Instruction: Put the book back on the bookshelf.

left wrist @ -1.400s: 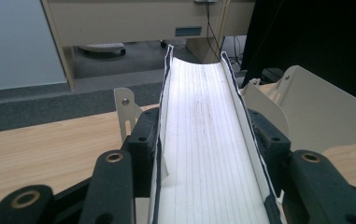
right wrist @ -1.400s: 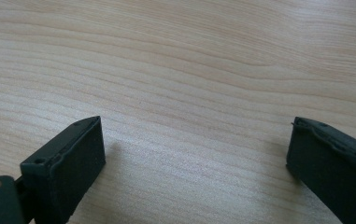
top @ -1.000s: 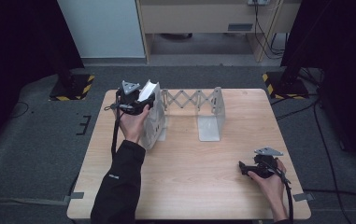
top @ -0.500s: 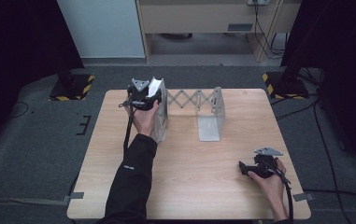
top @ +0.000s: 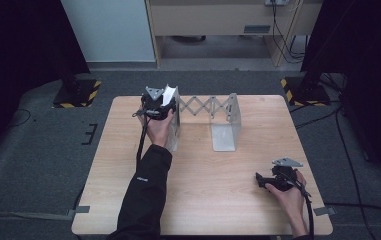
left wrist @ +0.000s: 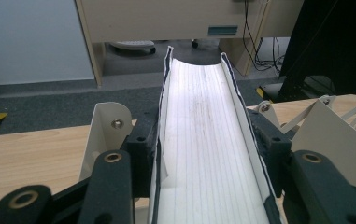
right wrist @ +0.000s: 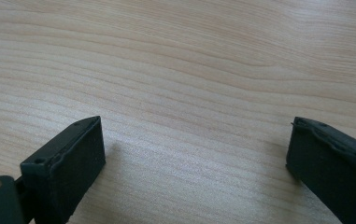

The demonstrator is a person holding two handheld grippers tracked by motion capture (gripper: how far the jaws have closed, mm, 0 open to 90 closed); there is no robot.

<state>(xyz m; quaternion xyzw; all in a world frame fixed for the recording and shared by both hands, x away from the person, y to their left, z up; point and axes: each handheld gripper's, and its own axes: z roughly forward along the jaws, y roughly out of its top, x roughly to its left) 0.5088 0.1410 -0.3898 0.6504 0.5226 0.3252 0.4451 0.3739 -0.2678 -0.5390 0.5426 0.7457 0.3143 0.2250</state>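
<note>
My left gripper (top: 156, 107) is shut on a thin white book (top: 168, 94) with lined pages and dark edges, held upright at the left end of a metal expanding rack (top: 205, 106) at the back of the table. In the left gripper view the book (left wrist: 203, 121) bows between the jaws of my left gripper (left wrist: 208, 140), and rack plates (left wrist: 105, 126) stand on either side of it. My right gripper (top: 263, 179) rests low at the table's front right. It is open, with bare wood between its fingers (right wrist: 73, 158).
The rack's right plate (top: 225, 132) has a flat foot that reaches toward me. The wooden table (top: 203, 200) ends at a grey floor, with a beige cabinet (top: 213, 20) behind it. Black-and-yellow stand bases (top: 78, 95) sit on the floor at both back corners.
My left hand has carried the book to the right and a little lower, up against the rack's left plate. The right hand has stayed still.
</note>
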